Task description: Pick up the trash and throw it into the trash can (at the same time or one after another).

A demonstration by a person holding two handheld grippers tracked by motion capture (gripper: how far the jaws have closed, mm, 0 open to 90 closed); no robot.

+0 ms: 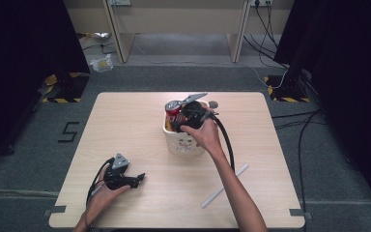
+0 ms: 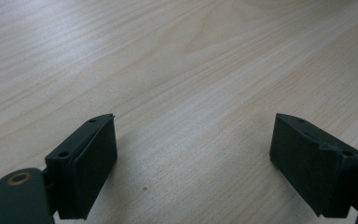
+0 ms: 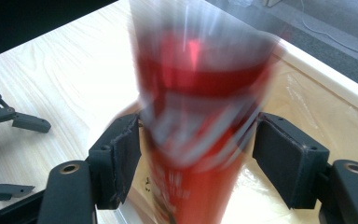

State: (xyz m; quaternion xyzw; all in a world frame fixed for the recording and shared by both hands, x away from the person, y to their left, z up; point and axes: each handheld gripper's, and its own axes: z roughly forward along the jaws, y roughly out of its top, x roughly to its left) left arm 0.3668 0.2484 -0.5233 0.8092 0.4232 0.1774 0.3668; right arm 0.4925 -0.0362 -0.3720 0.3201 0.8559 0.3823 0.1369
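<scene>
We find the bin (image 1: pixel 186 142) at the middle of the table (image 1: pixel 125 121) with the can (image 1: pixel 174 110) in it under the right gripper (image 1: pixel 182 117), the left gripper (image 1: pixel 137 178) at lower left, and the tube (image 1: pixel 224 186) at lower right.

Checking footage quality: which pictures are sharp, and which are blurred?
Right gripper view: the red can is smeared by motion blur, its print unreadable. Left gripper view: sharp wood grain on the table. High view: evenly lit, dark at both sides.
</scene>
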